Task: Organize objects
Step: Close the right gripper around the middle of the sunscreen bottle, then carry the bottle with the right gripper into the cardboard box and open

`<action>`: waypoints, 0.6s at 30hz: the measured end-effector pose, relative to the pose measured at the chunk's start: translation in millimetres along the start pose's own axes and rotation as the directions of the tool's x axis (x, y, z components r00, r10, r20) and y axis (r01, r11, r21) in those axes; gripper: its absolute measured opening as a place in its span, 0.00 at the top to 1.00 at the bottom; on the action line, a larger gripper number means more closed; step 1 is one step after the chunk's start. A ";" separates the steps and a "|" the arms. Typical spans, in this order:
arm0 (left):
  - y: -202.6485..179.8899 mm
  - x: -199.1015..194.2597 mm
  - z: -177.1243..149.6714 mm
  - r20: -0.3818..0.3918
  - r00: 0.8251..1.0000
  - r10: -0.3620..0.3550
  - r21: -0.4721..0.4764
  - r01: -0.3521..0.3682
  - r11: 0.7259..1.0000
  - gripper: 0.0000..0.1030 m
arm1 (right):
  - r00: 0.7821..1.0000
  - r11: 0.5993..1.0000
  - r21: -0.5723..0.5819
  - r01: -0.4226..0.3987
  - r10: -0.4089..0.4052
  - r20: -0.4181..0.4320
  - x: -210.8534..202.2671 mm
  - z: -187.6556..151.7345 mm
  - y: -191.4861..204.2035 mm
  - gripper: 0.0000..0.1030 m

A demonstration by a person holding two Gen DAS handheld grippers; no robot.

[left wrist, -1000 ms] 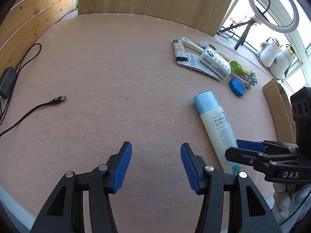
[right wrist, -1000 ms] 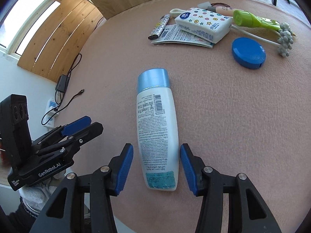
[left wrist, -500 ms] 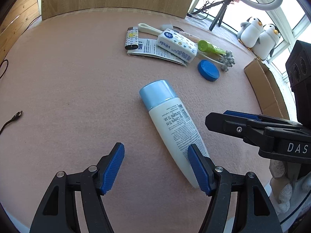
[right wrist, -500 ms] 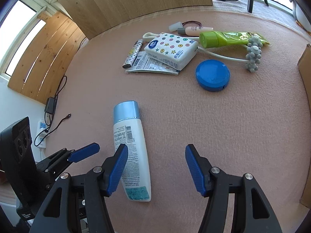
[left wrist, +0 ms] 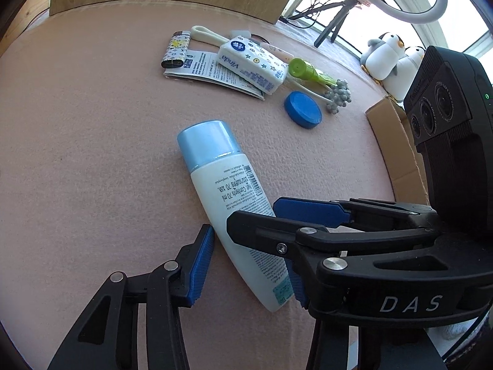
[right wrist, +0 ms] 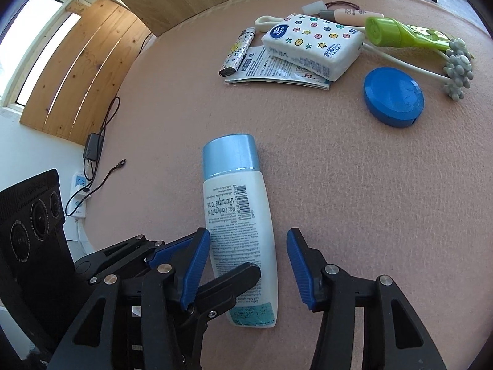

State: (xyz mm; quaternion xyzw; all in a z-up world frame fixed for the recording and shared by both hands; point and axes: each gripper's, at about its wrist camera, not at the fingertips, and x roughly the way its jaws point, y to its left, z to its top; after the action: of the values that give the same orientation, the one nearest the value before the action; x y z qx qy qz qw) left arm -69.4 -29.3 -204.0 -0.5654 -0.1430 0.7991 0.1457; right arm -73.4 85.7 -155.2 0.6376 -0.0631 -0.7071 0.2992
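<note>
Hand-held gripper, left (left wrist: 249,265): in the left wrist view its jaws are open and now straddle the lower half of the bottle (left wrist: 228,203), which lies flat on the tabletop (left wrist: 92,141); a second ago they hung over bare felt with the bottle off to the right. One pad sits just beside the bottle's left flank; the other is partly hidden behind the right hand-held gripper, which crosses in front. Ahead lie the tissue pack (left wrist: 251,63), lighter (left wrist: 177,49) and blue lid (left wrist: 303,109), with a cardboard box (left wrist: 397,145) to the right.

In the right wrist view, the right hand-held gripper (right wrist: 248,266) is also open around the bottle's base, its left pad close, its right pad clear. It has swung back over the bottle. Both tools now bracket one bottle, so the pickup looks near, though which will close is unclear.
</note>
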 end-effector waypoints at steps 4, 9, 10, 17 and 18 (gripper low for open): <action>-4.3 2.6 1.0 0.001 1.000 -0.004 0.005 0.004 1.000 0.54 | 1.000 1.000 -0.001 -0.005 0.005 0.004 -2.9 -1.4 -1.3 0.60; -18.6 2.2 1.5 0.007 1.000 -0.004 0.025 0.004 1.000 0.55 | 1.000 1.000 0.022 -0.012 0.011 0.029 -14.5 -6.2 -11.1 0.60; -23.8 1.6 2.0 0.011 1.000 -0.005 0.033 0.005 0.999 0.54 | 0.999 1.000 0.026 -0.012 0.011 0.038 -19.4 -7.7 -13.7 0.60; -83.5 -7.0 16.0 0.052 0.998 -0.026 0.137 0.018 0.990 0.55 | 0.990 0.997 0.076 -0.007 -0.004 0.144 -74.7 -14.1 -39.6 0.60; -93.8 -7.8 18.9 0.059 0.998 -0.034 0.155 0.025 0.988 0.55 | 0.987 0.997 0.083 -0.001 -0.012 0.161 -85.0 -15.4 -44.2 0.60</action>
State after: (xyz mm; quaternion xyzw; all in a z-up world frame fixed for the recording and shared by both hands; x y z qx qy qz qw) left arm -78.2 52.3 -154.4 -0.5256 -0.0937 0.8225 0.1963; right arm -73.4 169.0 -105.4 0.5903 -0.1146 -0.7539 0.2647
